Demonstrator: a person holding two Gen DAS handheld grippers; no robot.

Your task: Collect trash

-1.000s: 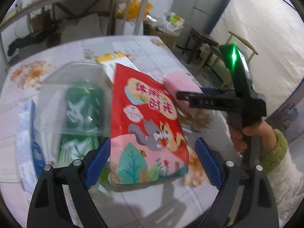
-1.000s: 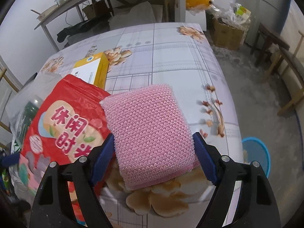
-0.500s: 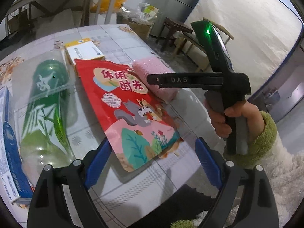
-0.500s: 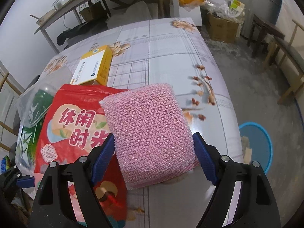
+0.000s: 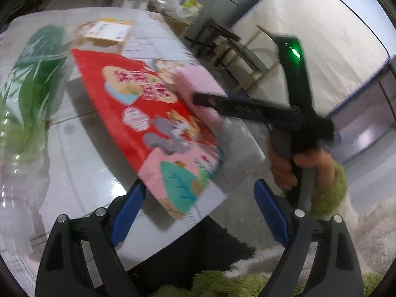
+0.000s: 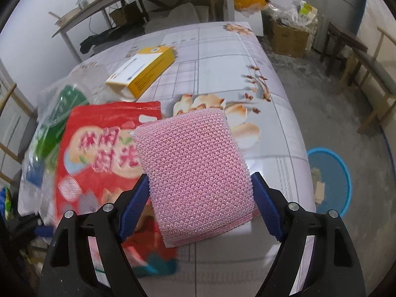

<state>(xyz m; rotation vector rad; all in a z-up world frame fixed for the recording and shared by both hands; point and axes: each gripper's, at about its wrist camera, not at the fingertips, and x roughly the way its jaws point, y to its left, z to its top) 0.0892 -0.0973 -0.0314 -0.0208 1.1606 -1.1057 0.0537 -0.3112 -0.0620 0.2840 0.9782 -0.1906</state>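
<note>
Your right gripper (image 6: 200, 208) is clamped on the pink mesh scouring pad (image 6: 195, 173), lifted over the table (image 6: 222, 57). Your left gripper (image 5: 198, 210) hangs open and empty above the red snack bag (image 5: 148, 123). Next: carry the pad to the blue bin (image 6: 329, 180) and release it there

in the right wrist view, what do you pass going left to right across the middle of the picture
green plastic bottle → red snack bag → pink mesh sponge, clamped in the right hand-held gripper → bare flowered tablecloth → blue bin on the floor
</note>
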